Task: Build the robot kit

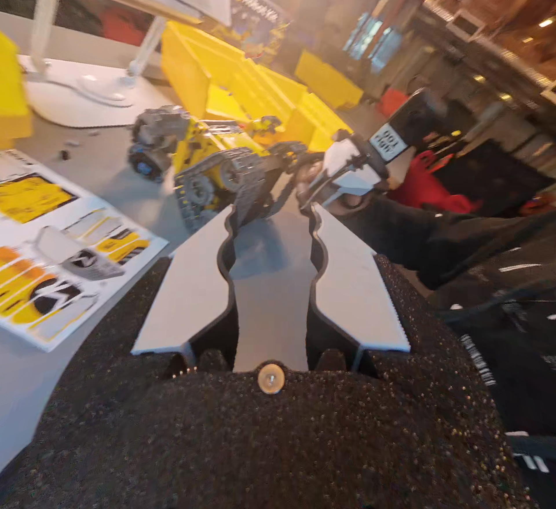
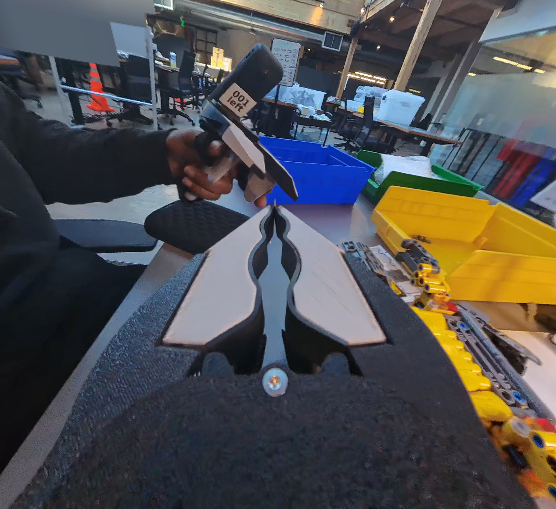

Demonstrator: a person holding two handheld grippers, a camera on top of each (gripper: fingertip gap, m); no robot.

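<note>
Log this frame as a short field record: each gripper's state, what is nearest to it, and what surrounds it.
left gripper: open, empty, tips just short of the model's grey track
right gripper: shut, with a thin sliver showing at its tips; what it is cannot be told
brick model: yellow and grey tracked vehicle on the table
sticker sheet: flat, to the left gripper's left
yellow bins: right of the right gripper, behind the model
blue bin: farther back

L gripper (image 1: 270,212) w/ grey fingers was open, empty, tips just short of yellow-grey tracked brick vehicle (image 1: 210,161) on grey table (image 1: 99,170). R gripper (image 1: 304,203) sat near vehicle's right end; yellow plastic bins (image 1: 240,85) behind.
</note>
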